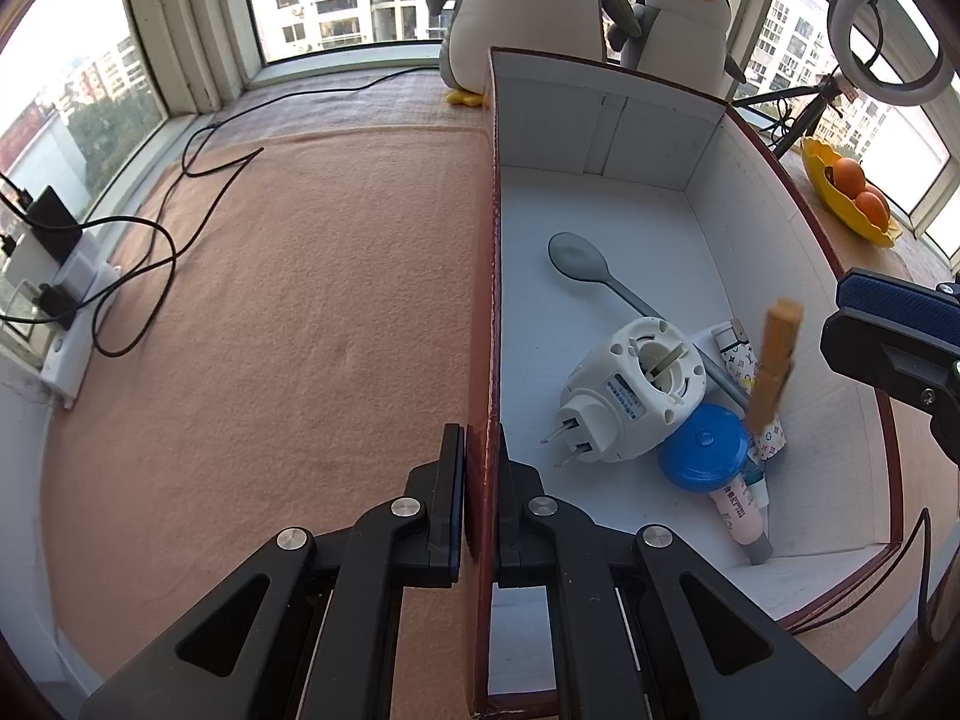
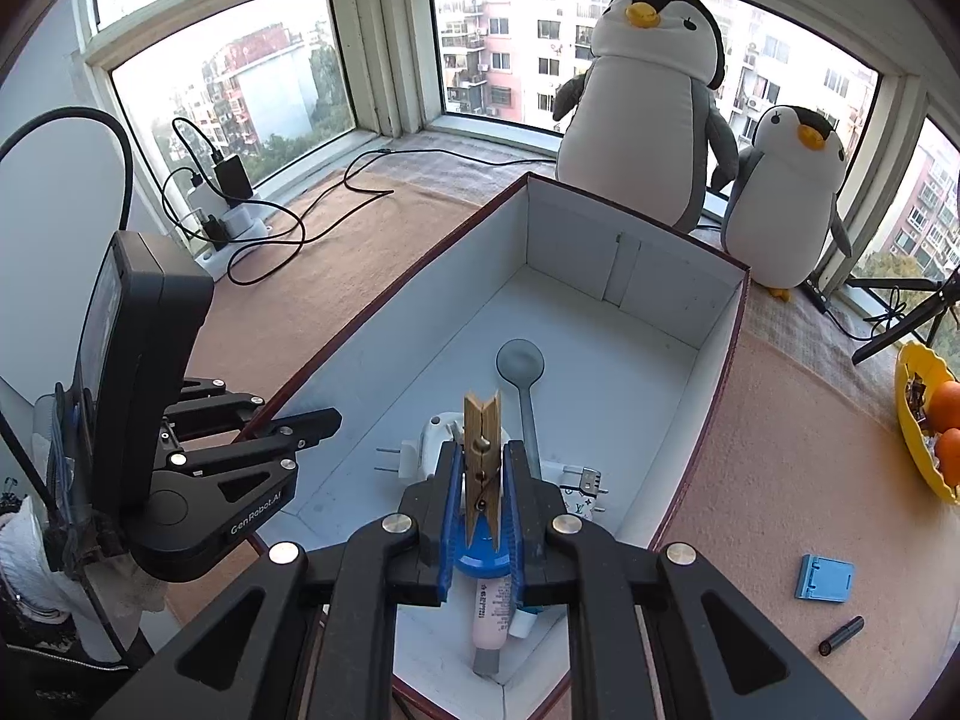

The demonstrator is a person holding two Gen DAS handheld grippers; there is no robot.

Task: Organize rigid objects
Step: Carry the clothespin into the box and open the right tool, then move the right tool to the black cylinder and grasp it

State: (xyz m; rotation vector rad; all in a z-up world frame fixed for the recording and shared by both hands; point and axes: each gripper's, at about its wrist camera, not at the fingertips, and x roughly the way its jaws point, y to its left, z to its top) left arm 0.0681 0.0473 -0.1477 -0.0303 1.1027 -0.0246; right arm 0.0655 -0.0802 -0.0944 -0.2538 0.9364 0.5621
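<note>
Over the box [image 2: 678, 276], wooden clothespin [image 2: 482, 468] upright between parted right-gripper [image 2: 483, 504] jaws; left gripper [image 1: 482, 483] clamps wall.

A peach-coloured felt mat [image 1: 288, 312] covers the window ledge and carries everything here. On it stands a white box with dark red edges [image 2: 606, 276], with two plush penguins, a large one [image 2: 648, 108] and a small one [image 2: 786, 204], behind its far end; a white power strip [image 1: 72, 300] with black cables [image 1: 198, 168] lies by the window on the other side. To the right of the box lie a yellow fruit bowl [image 2: 915, 420], a small blue case [image 2: 825, 579] and a dark battery-like cylinder [image 2: 842, 636].
</note>
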